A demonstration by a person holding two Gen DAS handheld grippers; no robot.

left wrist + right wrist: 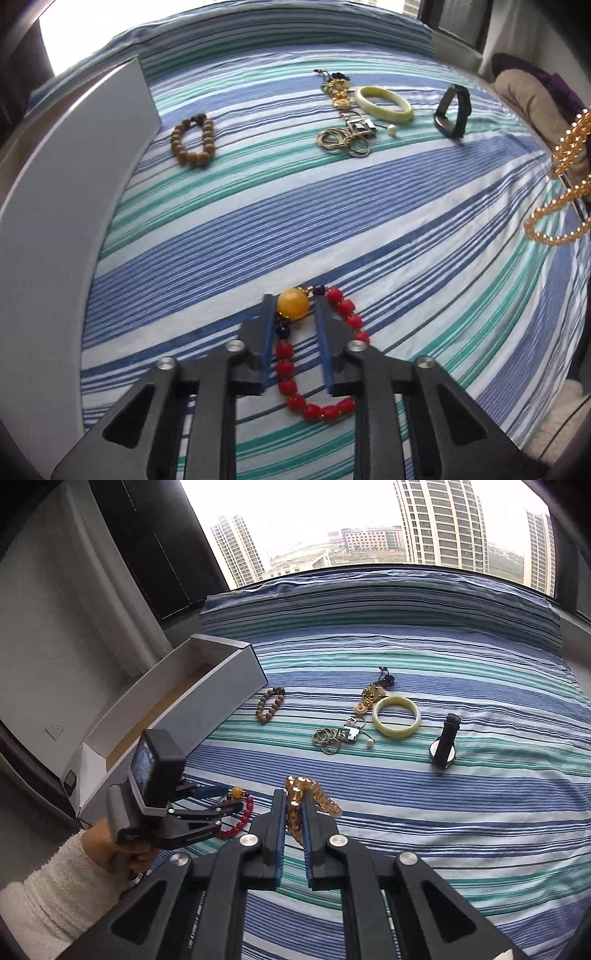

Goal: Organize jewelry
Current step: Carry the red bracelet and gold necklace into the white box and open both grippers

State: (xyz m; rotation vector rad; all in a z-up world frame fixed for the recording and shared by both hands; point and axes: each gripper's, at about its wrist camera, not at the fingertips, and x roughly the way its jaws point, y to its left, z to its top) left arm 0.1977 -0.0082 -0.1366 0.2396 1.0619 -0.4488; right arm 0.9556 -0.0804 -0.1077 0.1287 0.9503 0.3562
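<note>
Here the left gripper (293, 301) pinches the big yellow bead of the red beaded bracelet (291, 369) lying on the striped bed (406, 221); the right gripper (294, 805) clamps the limp, light amber bead strand (317, 801), likely slippery.

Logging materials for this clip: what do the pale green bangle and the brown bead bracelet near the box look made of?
Pale green bangle: probably jade or similar stone, maybe glass; smooth, glossy, slightly translucent, one rigid ring. Brown bead bracelet: likely wood; matte, dull brown round beads with no shine.
</note>
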